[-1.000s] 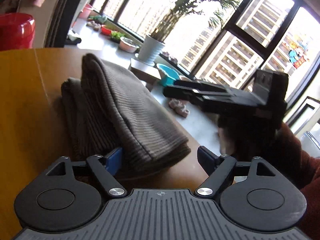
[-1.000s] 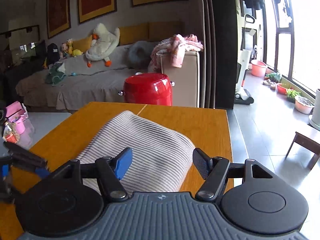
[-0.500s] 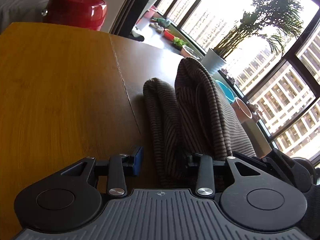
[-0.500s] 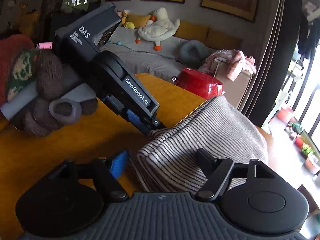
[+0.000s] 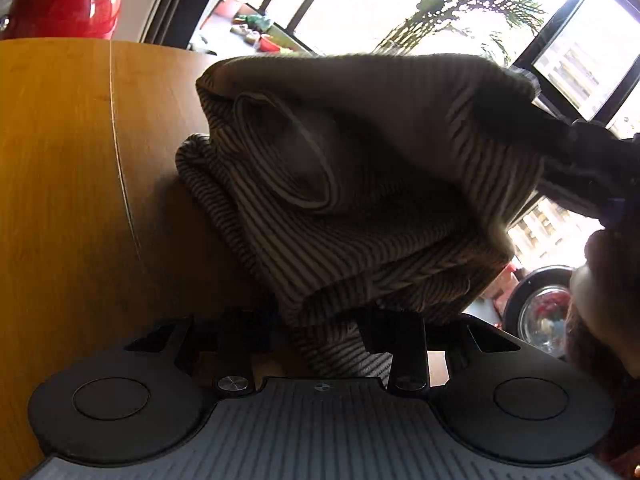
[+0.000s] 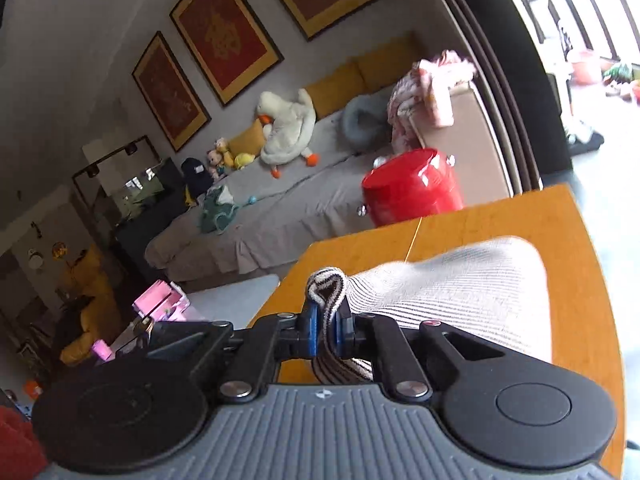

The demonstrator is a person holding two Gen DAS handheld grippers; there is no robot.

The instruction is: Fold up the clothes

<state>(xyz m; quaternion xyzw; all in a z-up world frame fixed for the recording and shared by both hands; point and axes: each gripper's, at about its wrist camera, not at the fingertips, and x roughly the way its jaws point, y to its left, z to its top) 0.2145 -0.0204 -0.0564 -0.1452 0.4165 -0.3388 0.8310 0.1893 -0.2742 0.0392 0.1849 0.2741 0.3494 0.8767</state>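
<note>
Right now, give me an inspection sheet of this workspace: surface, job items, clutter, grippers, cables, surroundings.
Surface: wooden table, a seam line running across it.
Job's things: one striped garment, folded into a thick bundle, one end lifted off the table, the far end resting on it.
Clutter: nothing seen on the table besides the garment.
Grippers: right gripper shut on a bunched corner of the garment; left gripper closed in on the near edge, fingertips hidden under the cloth.
Cables: nothing seen.
Surroundings: red stool past the table's far edge, grey sofa with a plush duck, framed pictures, windows and a potted plant.
</note>
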